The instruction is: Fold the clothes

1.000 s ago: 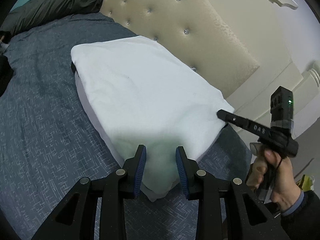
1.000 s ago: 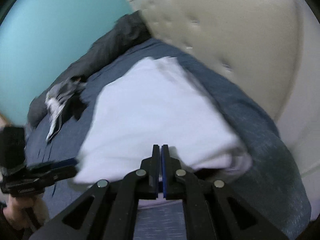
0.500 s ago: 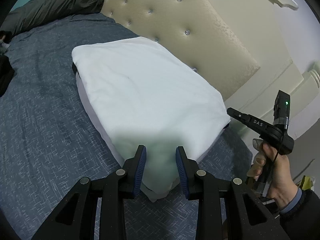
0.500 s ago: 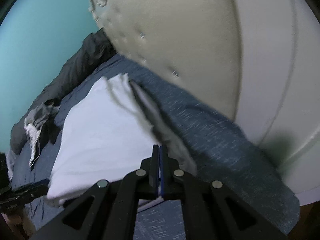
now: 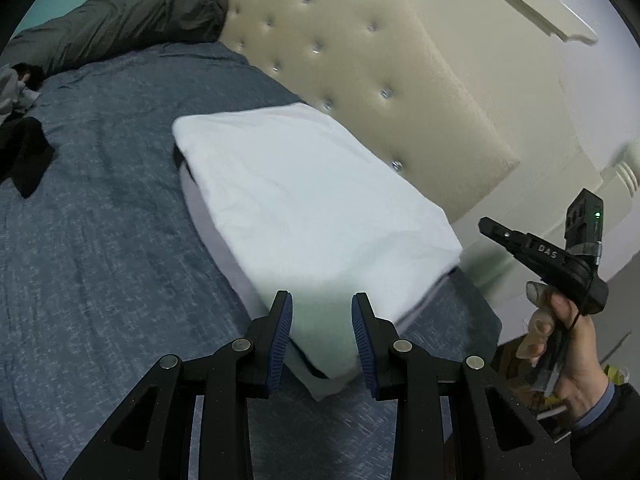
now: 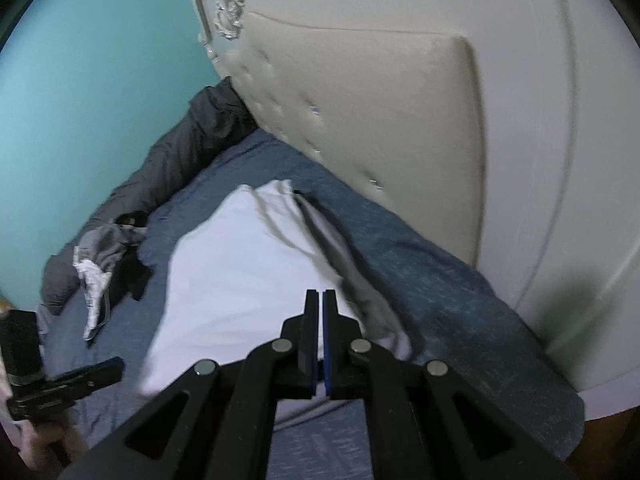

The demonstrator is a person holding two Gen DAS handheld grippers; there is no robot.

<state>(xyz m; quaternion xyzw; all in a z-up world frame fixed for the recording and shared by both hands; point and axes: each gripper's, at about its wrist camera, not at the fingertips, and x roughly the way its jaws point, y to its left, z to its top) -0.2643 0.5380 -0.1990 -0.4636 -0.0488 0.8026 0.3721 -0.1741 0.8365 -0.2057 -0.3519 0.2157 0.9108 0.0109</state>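
A folded white garment (image 5: 312,208) lies on the blue bedspread (image 5: 100,264) beside the headboard; it also shows in the right wrist view (image 6: 240,276). My left gripper (image 5: 322,300) is open and empty, its blue pads just above the garment's near corner. My right gripper (image 6: 321,294) is shut and holds nothing, lifted clear over the garment's near edge. It shows from outside in the left wrist view (image 5: 486,224), off the bed's right corner.
A tufted cream headboard (image 5: 380,68) runs behind the bed. A dark grey duvet (image 5: 132,20) is piled at the far end. A heap of grey, white and black clothes (image 6: 108,268) lies at the far left. The wall (image 6: 100,80) is turquoise.
My right gripper has pulled back and up from the garment's right edge, still shut. My left gripper has stayed open over the near corner, and its view has drawn back slightly.
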